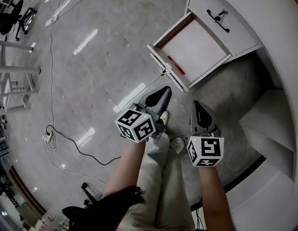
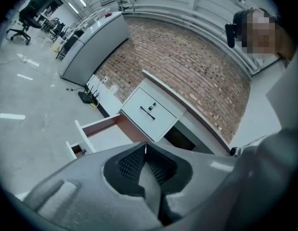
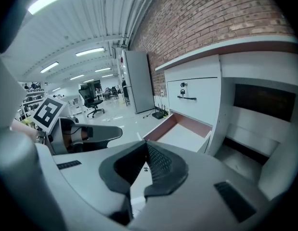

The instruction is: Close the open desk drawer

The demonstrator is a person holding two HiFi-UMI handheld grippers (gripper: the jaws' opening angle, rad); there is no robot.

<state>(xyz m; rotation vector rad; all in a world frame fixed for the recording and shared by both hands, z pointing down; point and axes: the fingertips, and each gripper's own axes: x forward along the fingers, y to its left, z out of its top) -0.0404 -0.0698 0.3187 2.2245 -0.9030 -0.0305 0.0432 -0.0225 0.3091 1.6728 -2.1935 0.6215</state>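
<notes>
- So far, none of the closing is showing as done: the desk drawer (image 1: 194, 47) is standing pulled well out of the desk (image 1: 264, 13), with its pale bottom lying bare to the head view.
- I'm holding the left gripper (image 1: 163, 93) with its jaws pressed together on nothing. It is hanging in the air near the drawer's front panel (image 1: 158, 57), on the floor side of it, and is not touching it.
- I'm holding the right gripper (image 1: 197, 106) the same way, with its jaws meeting at the tips and nothing between them. It is sitting just beside the left one, also short of the drawer's front and apart from it.
- Both grippers are pointing toward the drawer, so I'm judging that I'm in the approach and lining up for a push.
- Above the open drawer, the closed upper drawer (image 1: 230, 32) with its black handle (image 1: 218, 19) is showing the goal: a front lying flush with the desk face.
- As I'm reading it, the whole job is left: bringing closed jaws against the outer face of the front panel, then pushing it straight in until it is sitting flush.
- A thin red thing (image 1: 176, 65) is lying along the inside of the front panel. I cannot tell what it is, and it is not appearing to block the travel.
</notes>
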